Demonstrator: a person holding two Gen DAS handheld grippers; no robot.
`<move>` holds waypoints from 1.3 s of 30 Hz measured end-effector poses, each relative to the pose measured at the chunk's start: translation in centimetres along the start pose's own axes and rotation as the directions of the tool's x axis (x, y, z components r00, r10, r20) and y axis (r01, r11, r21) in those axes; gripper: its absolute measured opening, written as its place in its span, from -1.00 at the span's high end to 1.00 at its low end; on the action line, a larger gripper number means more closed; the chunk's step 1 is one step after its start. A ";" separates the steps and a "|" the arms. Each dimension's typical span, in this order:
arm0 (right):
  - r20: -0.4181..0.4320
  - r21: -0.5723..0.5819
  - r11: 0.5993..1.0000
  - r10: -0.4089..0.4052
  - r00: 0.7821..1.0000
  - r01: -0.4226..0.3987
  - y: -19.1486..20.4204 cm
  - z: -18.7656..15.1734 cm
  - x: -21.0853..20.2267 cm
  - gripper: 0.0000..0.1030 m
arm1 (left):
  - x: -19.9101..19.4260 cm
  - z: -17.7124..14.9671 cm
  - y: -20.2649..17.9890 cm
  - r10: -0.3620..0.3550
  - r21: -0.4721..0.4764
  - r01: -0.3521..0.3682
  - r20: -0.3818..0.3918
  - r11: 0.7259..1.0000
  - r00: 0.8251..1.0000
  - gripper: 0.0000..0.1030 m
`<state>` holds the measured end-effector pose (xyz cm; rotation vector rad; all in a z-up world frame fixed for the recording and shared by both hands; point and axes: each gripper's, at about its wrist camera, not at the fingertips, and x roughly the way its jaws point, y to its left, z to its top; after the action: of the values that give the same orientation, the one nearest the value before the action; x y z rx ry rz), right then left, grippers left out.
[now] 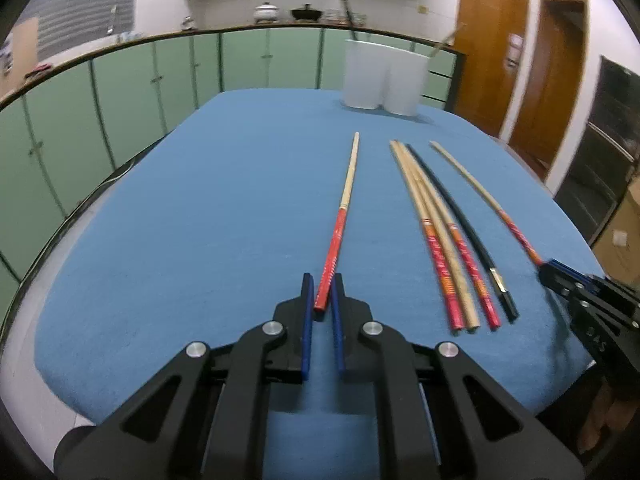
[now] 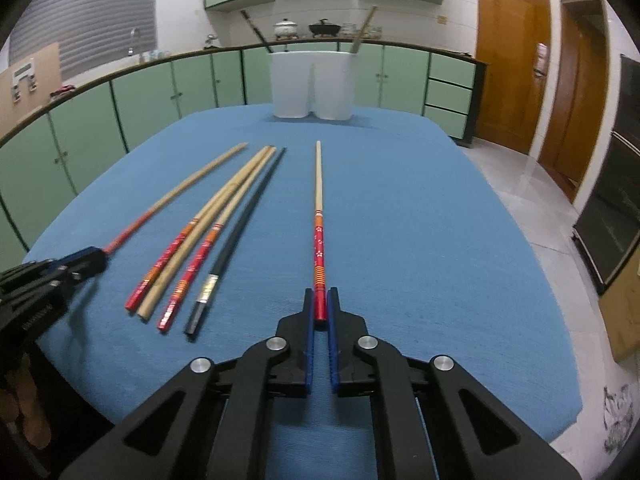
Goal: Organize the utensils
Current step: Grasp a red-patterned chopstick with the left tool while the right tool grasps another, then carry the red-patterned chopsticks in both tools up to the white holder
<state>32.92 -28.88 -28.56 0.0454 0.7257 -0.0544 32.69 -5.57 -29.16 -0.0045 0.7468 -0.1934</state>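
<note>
Several long chopsticks lie on the blue table (image 1: 180, 220). My left gripper (image 1: 322, 286) is narrowly open around the red end of one red-and-wood chopstick (image 1: 344, 216), a small gap showing on the left side. My right gripper (image 2: 320, 300) is shut on the red end of another red-and-wood chopstick (image 2: 319, 216), which still lies along the table. Between them lie two red-ended chopsticks, a plain wooden one (image 2: 208, 224) and a black one (image 2: 244, 224). A white two-part utensil holder (image 2: 312, 84) stands at the far edge, with a stick in each part.
The right gripper shows at the right edge of the left wrist view (image 1: 580, 292); the left gripper shows at the left edge of the right wrist view (image 2: 52, 276). Green cabinets (image 2: 160, 92) run behind the table. Wooden doors (image 2: 512, 60) are at right.
</note>
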 end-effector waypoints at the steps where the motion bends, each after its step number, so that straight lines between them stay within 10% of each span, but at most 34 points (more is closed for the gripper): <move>1: -0.003 -0.001 1.000 0.003 1.000 -0.003 -0.1 0.0 0.0 0.88 | 0.0 0.0 0.1 -0.002 -0.005 0.002 -0.003 1.000 1.000 0.84; 10: -0.005 -0.026 0.999 0.025 1.000 -0.025 0.0 -0.4 -0.5 0.86 | 0.0 0.2 -0.4 -0.047 0.028 0.047 -0.008 0.998 0.999 0.51; 15: -0.006 -0.035 0.999 0.036 0.999 -0.036 0.2 -0.1 -0.2 0.88 | 0.3 0.1 -0.1 -0.080 0.031 0.081 -0.018 0.996 0.997 0.90; 39: 0.176 -0.007 0.996 0.093 0.980 -0.093 -0.8 8.8 -9.9 0.89 | -8.8 7.8 -1.7 -0.126 0.083 0.115 0.144 0.990 0.982 0.90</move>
<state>31.25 -29.91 -15.42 0.0751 0.5458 0.0306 31.37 -6.18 -17.38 0.0065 0.5903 -0.3331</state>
